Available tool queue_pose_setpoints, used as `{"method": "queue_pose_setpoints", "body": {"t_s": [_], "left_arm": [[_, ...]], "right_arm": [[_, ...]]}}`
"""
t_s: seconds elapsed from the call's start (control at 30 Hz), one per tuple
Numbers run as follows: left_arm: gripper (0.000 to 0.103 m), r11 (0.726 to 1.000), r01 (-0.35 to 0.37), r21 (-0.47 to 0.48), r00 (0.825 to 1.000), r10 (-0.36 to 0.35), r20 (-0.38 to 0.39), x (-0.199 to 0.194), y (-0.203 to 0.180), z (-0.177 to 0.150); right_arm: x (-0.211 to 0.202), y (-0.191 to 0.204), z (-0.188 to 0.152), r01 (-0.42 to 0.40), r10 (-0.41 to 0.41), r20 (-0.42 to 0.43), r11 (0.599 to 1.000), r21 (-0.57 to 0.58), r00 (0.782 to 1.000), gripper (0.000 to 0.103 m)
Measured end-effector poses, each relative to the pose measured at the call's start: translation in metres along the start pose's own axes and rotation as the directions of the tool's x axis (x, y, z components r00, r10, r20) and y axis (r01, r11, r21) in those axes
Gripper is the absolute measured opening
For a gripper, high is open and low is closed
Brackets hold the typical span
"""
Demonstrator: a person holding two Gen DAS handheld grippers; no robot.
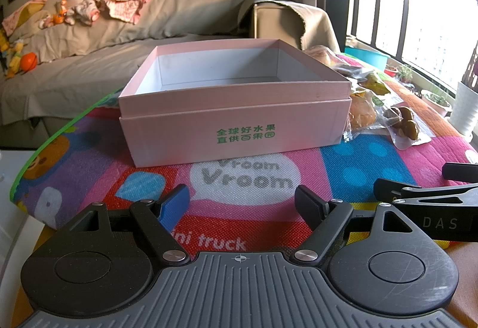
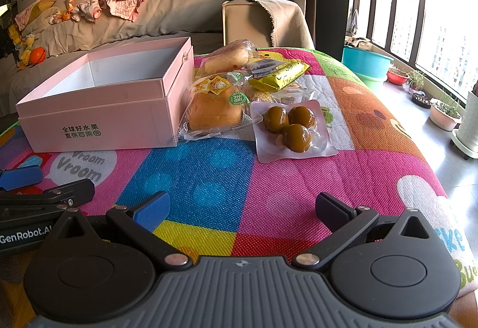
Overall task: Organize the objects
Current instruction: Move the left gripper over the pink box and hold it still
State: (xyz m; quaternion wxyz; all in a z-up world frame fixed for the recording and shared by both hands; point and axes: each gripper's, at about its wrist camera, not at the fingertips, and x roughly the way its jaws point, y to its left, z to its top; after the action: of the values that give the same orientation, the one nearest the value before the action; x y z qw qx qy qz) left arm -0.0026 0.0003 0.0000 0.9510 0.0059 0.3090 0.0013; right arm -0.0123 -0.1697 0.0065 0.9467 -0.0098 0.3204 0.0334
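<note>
An empty pink box [image 1: 233, 130] [image 2: 98, 118] with green lettering stands open on the colourful play mat [image 2: 269, 178]. Right of it lies a heap of wrapped snacks: a bread bun [image 2: 215, 112], a clear pack of three brown-green balls [image 2: 291, 127] [image 1: 403, 121], a yellow packet [image 2: 280, 75] and another bun [image 2: 230, 57]. My left gripper [image 1: 243, 204] hovers open in front of the box, nothing between its fingers. My right gripper [image 2: 243, 210] is open over the mat, well short of the snacks. Each gripper shows at the edge of the other's view.
A sofa [image 1: 119, 38] with clothes and toys runs behind the mat. A teal basin [image 2: 366, 60] and several plant pots [image 2: 445, 114] stand on the floor by the window at right. The mat's right edge [image 2: 424, 142] drops to the floor.
</note>
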Motion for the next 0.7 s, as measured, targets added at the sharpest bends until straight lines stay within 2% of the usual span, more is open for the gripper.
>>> {"method": "queue_pose_setpoints", "body": {"t_s": [0.7], "left_arm": [[0.085, 1.0, 0.0, -0.001, 1.0, 0.0, 0.0, -0.0021, 0.0035, -0.004]], "right_arm": [[0.0, 0.0004, 0.0, 0.001, -0.001, 0.0, 1.0, 0.0, 1.0, 0.103]]}}
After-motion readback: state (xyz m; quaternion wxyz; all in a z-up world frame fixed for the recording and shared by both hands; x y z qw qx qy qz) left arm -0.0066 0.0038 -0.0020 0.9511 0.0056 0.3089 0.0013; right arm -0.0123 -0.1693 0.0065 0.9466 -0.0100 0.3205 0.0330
